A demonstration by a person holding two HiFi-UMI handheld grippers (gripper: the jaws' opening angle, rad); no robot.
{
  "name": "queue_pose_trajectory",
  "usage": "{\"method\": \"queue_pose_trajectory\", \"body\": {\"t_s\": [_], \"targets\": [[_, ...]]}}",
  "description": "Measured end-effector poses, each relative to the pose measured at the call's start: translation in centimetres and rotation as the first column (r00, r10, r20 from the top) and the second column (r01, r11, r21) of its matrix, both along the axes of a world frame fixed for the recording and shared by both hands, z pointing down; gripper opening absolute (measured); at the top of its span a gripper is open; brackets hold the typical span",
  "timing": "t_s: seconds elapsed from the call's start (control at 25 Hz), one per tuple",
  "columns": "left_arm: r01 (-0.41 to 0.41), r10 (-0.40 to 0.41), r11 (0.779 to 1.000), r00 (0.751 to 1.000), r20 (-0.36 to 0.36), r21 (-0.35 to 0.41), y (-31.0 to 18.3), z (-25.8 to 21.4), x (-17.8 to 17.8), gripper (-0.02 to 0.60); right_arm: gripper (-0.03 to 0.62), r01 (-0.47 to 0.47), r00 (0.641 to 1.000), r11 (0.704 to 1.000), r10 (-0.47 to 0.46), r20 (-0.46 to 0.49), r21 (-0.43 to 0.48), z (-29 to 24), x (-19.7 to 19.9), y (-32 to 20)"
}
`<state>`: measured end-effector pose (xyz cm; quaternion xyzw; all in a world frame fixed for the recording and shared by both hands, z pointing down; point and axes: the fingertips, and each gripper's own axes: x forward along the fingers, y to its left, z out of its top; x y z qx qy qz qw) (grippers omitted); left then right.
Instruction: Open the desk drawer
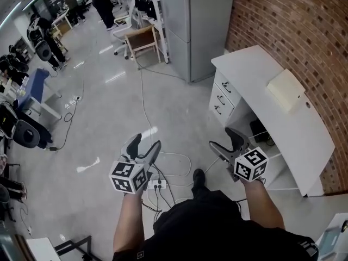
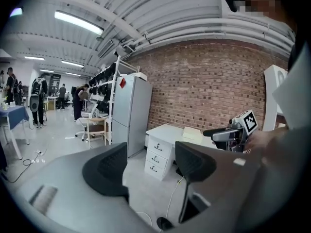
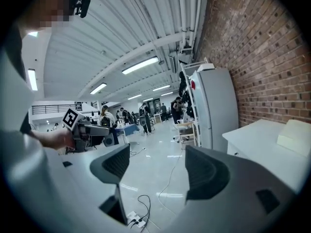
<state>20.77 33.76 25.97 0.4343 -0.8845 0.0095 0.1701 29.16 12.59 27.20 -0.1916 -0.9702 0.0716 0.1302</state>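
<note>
A white desk (image 1: 283, 124) stands along the brick wall at the right. Its stack of three shut drawers (image 1: 222, 97) faces the open floor, each with a small dark handle. In the left gripper view the drawers (image 2: 156, 158) show between the jaws, some way off. My left gripper (image 1: 147, 141) is open and holds nothing, low over the floor left of the desk. My right gripper (image 1: 220, 137) is also open and holds nothing, in front of the desk's near side, apart from the drawers. The right gripper view looks across the room, with only the desk top (image 3: 262, 142) at its right edge.
A pale flat pad (image 1: 285, 88) lies on the desk. A tall grey cabinet (image 1: 190, 26) stands beyond the desk's far end. A power strip (image 1: 156, 185) and cables (image 1: 144, 107) lie on the floor by my feet. A chair (image 1: 142, 39), tables and people stand farther back.
</note>
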Motion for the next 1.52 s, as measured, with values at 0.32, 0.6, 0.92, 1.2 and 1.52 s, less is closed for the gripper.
{"method": "queue_pose_trajectory", "body": {"t_s": [0.32,0.6,0.92,1.2,1.52], "targets": [[-0.026,0.023,0.998,0.999,-0.039,-0.057,-5.5,1.0,-9.3,0.298,0.324,-0.003,0.999,0.999,0.001,-0.054,-0.04,2.5,-10.2,-5.3],[-0.024,0.022,0.999,0.997,-0.078,-0.028,-10.2,2.0,-15.6,0.296,0.323,0.067,0.996,0.997,-0.069,-0.052,-0.031,2.2,-17.7,-7.2],[-0.088,0.087,0.996,0.991,-0.097,-0.013,-13.8,2.5,-20.6,0.297,0.322,0.039,0.995,0.999,-0.041,-0.089,-0.025,3.1,-21.6,-9.5],[-0.22,0.226,0.974,0.964,-0.137,0.058,-18.3,4.5,-29.7,0.296,0.322,-0.11,0.983,0.994,0.107,-0.148,-0.01,5.2,-27.5,-13.1],[-0.466,0.468,0.884,0.876,-0.115,0.043,-23.5,3.5,-44.3,0.296,0.322,-0.324,0.927,0.946,0.324,-0.189,0.034,4.9,-41.0,-15.4]]}}
